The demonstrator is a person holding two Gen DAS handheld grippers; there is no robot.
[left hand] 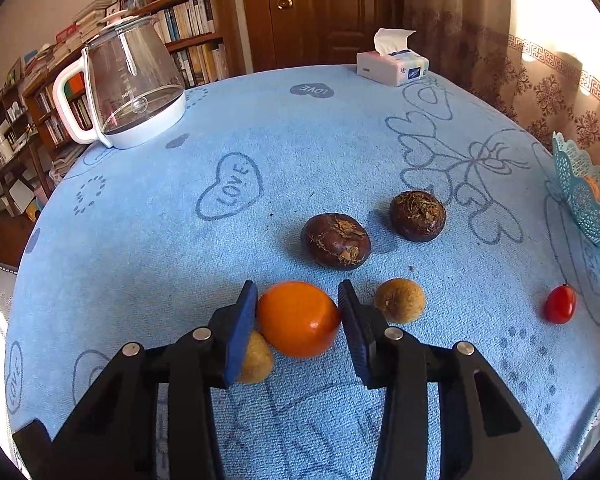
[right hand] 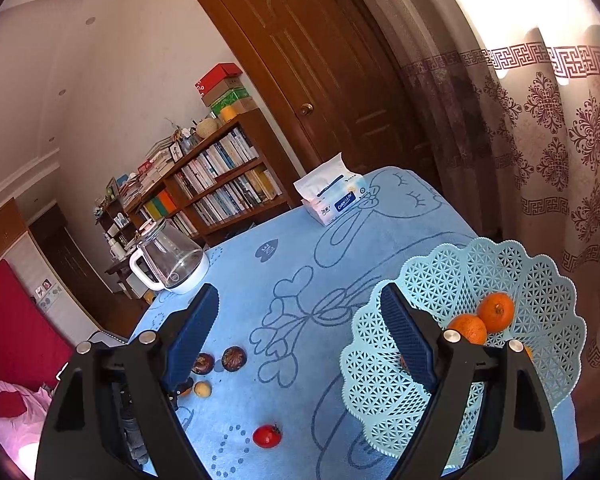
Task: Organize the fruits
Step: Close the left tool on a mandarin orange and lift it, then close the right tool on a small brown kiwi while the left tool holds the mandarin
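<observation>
Orange fruit (left hand: 298,318) sits between the left gripper's (left hand: 299,322) pads, pinched; the right gripper (right hand: 300,340) hangs spread.

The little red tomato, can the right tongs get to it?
Probably yes. The tomato sits alone on the blue cloth, just below the open right tongs, with nothing lying between them; the basket stands off to the side.

We see a brown panelled door (right hand: 332,80), a packed wooden bookshelf (right hand: 216,184) along the pale wall (right hand: 100,80), patterned curtains (right hand: 540,140) glowing with daylight, and a red panel (right hand: 16,332) at left.
</observation>
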